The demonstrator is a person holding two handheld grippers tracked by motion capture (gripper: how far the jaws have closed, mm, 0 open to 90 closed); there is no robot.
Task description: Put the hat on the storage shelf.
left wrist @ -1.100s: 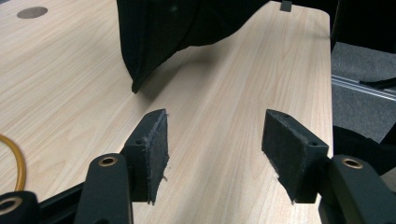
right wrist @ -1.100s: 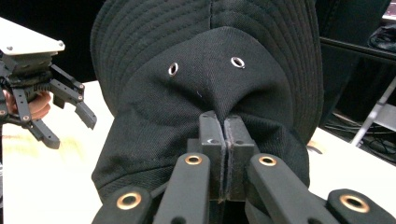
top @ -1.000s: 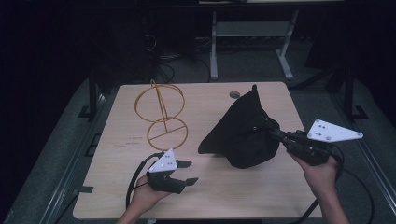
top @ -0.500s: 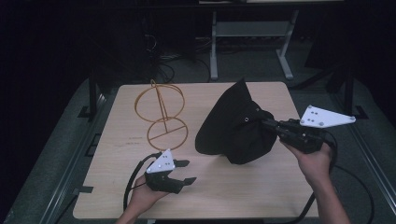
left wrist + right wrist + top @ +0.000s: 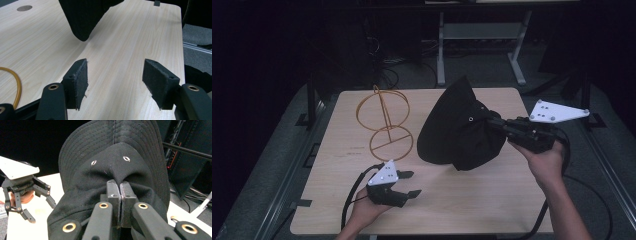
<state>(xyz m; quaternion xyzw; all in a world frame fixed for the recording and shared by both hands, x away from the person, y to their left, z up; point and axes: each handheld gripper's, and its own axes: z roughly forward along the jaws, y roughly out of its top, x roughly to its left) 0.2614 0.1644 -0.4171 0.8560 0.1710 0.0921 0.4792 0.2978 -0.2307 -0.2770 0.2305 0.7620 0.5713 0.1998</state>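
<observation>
Black fabric brimmed hat (image 5: 459,131) hangs lifted, pinched by right gripper (image 5: 498,124) fingers; left gripper (image 5: 409,183) fingers spread; next probably the gold wire stand (image 5: 383,122).

We see a light wood-grain rectangular tabletop (image 5: 472,200) with rounded corners, standing on a grey floor. On its far left part stands a thin orange wire stand (image 5: 384,122), made of an upright ring above a flat ring base that rests on the wood; part of that orange ring also curves along the left edge of the left gripper view (image 5: 16,85). Near the far edge we see a small round grey disc (image 5: 24,8) set into the surface. The near right stretch of the wood is bare.
</observation>
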